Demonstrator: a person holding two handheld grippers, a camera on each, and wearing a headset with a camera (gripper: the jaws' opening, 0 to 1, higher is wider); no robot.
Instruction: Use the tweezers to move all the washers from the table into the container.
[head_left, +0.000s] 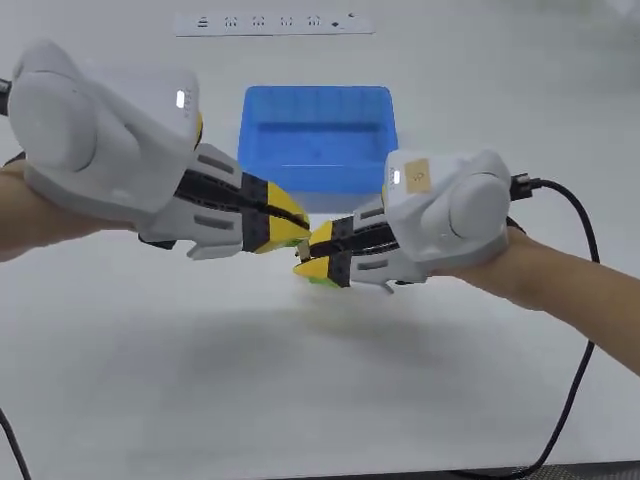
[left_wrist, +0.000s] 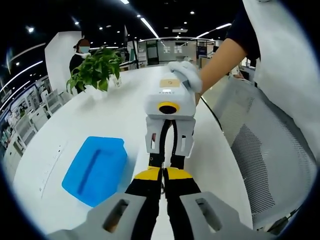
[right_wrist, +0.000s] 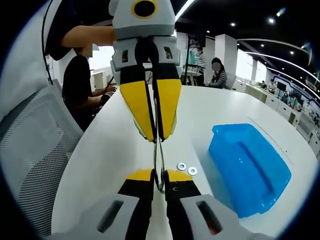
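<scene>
I have my left claw (right_wrist: 157, 134) and right claw (right_wrist: 159, 176) almost tip to tip, both clenched on the thin tweezers (right_wrist: 159, 159) stretched between them. Two washers (right_wrist: 182, 165) lie side by side on the bench (right_wrist: 110, 150) just right of my right claw, between it and the blue container (right_wrist: 250, 165)

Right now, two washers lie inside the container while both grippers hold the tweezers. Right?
No: the washers lie on the table beside the container, as the right gripper view shows. The left gripper and right gripper hold the tweezers.
</scene>
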